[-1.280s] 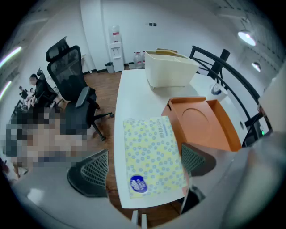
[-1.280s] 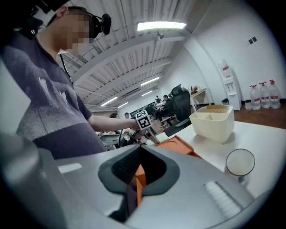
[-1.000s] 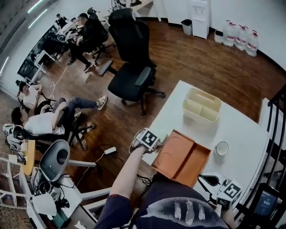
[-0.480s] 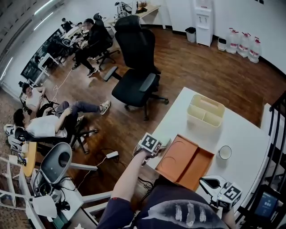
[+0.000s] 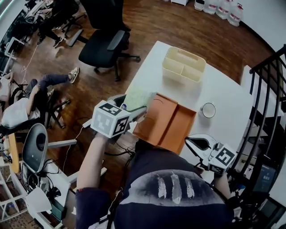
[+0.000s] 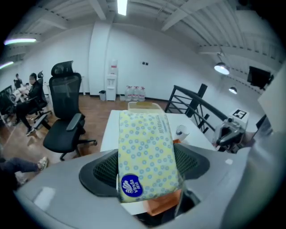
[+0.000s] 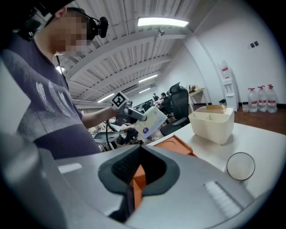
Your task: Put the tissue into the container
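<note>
Gripping tissue pack (image 6: 145, 141), just-closed left hand-held gripper (image 6: 145, 172); right hand-held gripper (image 7: 136, 173) clamped on orange tray (image 5: 169, 121); cream container (image 5: 184, 65) beyond tray

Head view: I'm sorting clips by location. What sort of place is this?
Likely an open-plan office or lab: a black office chair on a wood floor, people seated at workstations, water bottles along the white wall.

An orange tray (image 5: 172, 127) with two compartments lies at the near edge of the white table (image 5: 225, 91), and a small round white cup (image 5: 208, 110) stands just beside the tray's far right corner. A black office chair (image 5: 103, 44) stands on the wooden floor (image 5: 178, 27) beside the table; water bottles (image 5: 219, 6) line the far wall, and a black railing (image 5: 268, 85) runs along the right.
</note>
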